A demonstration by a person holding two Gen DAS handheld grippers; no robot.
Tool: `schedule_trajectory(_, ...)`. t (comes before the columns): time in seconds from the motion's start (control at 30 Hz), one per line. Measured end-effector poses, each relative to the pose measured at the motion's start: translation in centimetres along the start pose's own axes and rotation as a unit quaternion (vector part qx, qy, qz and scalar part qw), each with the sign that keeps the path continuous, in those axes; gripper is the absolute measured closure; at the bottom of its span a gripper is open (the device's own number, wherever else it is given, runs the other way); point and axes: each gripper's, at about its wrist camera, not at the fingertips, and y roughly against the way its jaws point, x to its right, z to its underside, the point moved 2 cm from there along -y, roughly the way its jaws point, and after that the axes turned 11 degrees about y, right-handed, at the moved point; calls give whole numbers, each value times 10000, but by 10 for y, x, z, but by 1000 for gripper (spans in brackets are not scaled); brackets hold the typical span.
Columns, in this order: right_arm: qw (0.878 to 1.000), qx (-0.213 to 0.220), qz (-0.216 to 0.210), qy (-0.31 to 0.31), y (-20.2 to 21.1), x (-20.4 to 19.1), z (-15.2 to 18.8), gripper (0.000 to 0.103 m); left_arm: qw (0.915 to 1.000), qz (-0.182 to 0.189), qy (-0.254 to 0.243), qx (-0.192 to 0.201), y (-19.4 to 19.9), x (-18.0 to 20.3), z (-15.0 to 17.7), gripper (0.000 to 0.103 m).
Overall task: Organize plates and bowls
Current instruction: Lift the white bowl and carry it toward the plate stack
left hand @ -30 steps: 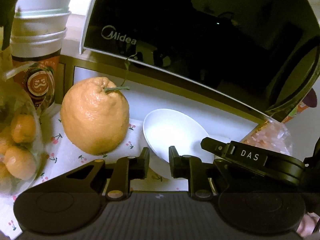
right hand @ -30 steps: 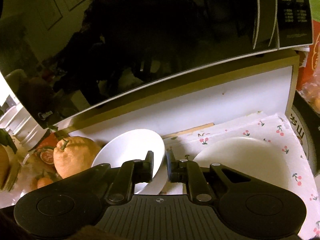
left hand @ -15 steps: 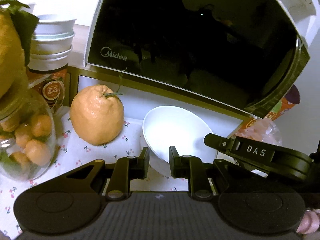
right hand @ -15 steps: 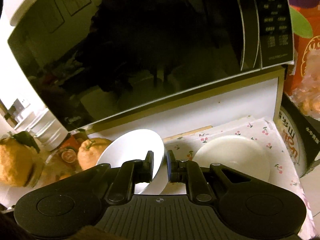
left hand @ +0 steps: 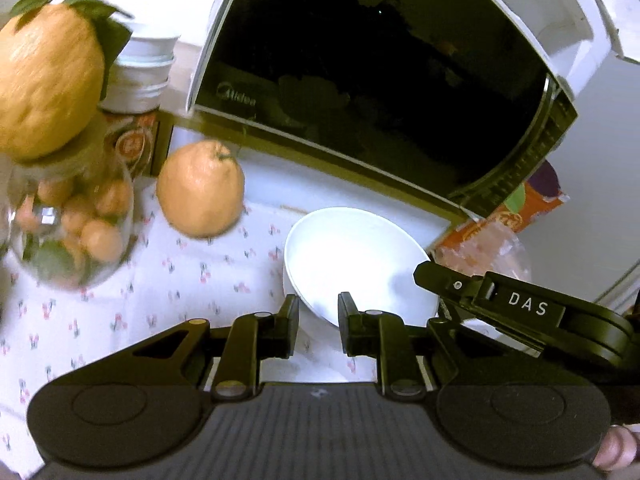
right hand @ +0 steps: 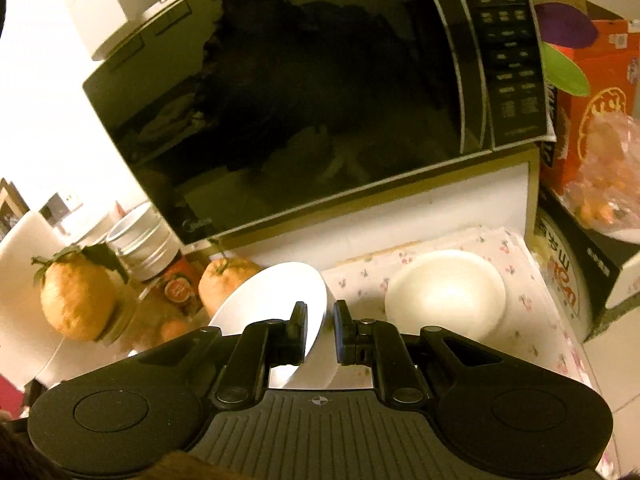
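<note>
We hold one white bowl [left hand: 352, 256] between us, off the cherry-print cloth [left hand: 168, 292] and tilted, in front of the microwave [right hand: 320, 112]. Our left gripper [left hand: 318, 322] pinches its near rim, and our right gripper [right hand: 320, 330] pinches the rim on the opposite side, one pad inside the wall and one outside. The main risk, as we judge it, is that two thin rim grips on smooth glazed ware can slip if our hands drift apart or twist against each other; the bowl would then swing on the remaining pinch and drop. The second bowl [right hand: 446, 292] sits upside down on the cloth to the right, near the held one, and a careless sweep could knock it. On the other side, the large orange fruit [left hand: 200, 190] lies close to the carried bowl, and the glass jar [left hand: 70, 220] with another fruit balanced on top looks easy to topple.
</note>
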Motion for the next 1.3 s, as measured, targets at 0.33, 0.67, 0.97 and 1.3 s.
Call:
schedule_trajectory(0.33,10000,48,38,-64,48,0,39,88,9998,186,-111,-2,34,5,44,84)
schedule_trajectory(0.67,9995,107,34,-296,92,13,71,88,9979,408,-486,-121,56,11,80,84)
schedule_trajectory(0.97,9987,83,80,-487,125,29,101,88,9947,560,-610,-608,58,14,110,84)
schedule_trajectory(1.3,9956,-646,394,-549,133,53,126,88,9874,721,-826,-1142,44,21,138,84)
